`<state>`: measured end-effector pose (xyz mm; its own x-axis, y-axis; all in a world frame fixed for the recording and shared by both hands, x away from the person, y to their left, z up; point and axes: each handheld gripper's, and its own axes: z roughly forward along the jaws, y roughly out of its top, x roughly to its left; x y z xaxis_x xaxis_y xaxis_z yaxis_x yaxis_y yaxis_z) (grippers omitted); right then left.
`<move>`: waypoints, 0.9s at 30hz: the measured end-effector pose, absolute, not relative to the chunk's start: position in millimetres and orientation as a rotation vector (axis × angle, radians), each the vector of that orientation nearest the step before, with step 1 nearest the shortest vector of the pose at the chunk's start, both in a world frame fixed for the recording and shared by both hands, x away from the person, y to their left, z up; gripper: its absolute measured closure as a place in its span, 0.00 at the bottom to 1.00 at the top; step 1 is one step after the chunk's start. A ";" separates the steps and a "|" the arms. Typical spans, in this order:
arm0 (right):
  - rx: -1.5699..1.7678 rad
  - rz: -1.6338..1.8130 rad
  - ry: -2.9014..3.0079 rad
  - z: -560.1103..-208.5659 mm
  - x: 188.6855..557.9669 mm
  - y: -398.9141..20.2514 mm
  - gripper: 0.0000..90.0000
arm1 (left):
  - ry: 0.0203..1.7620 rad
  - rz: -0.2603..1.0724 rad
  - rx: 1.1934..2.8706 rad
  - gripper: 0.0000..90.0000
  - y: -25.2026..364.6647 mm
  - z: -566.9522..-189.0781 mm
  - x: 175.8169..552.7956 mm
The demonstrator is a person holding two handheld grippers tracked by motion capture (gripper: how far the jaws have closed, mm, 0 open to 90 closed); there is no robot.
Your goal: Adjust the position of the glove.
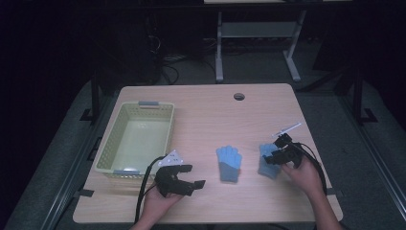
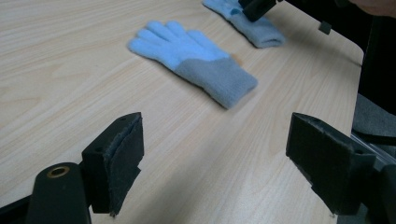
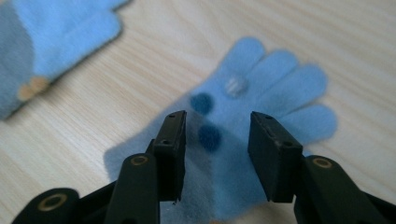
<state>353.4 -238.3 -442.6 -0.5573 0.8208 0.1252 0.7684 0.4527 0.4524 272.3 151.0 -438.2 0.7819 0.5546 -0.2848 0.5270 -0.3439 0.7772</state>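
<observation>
Dark room w/ desk frames behind; light wood table (image 1: 201, 110) in front, round hole (image 1: 239, 96) near far edge.

High view: pale yellow-green basket (image 1: 110, 143) sits beyond and a bit outboard of the left gripper (image 1: 189, 184), close by. Left gripper hovers low at the near edge, held by left hand (image 1: 155, 206), jaws spread wide, nothing in them. First glove (image 1: 228, 163), light blue w/ grey cuff, lies flat just ahead of that gripper toward table centre, fingers pointing away from the person, not touching it. Right gripper (image 1: 267, 158) held by right hand (image 1: 301, 175), tip right over the second glove (image 1: 265, 165); cable trails back over the wrist. Thin white stick-like item (image 1: 287, 128) just beyond right gripper, can't tell what.

Left gripper view: left gripper (image 2: 215, 158) released, pads far apart, bare wood between. First glove (image 2: 196, 58) ahead of the jaws, clear gap. Second glove (image 2: 261, 30) farther off, the other gripper's black tip on top of it.

Right gripper view: right gripper (image 3: 217, 149) partly closed, jaws straddling the second glove (image 3: 275, 88) at palm area; pads beside fabric w/ gap showing, not clenched on it. Glove has two dark blue dots and one white dot just past the jaw tips. First glove (image 3: 56, 32) off to upper left, well apart.
</observation>
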 end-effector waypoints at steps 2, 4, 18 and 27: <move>1.438 0.692 2.588 -446.1 354.5 -239.0 0.67 | 0.810 0.036 2.015 0.21 151.3 -438.5 272.6; 1.439 0.682 2.589 -446.1 354.8 -238.6 0.69 | 0.806 0.036 2.019 0.21 151.2 -439.0 272.9; 1.384 0.617 2.571 -446.3 353.2 -230.9 0.88 | 0.813 0.031 2.015 0.21 151.4 -441.2 273.6; 1.384 0.665 2.571 -440.5 350.4 -231.3 0.92 | 0.812 0.048 2.001 0.21 153.3 -440.2 273.4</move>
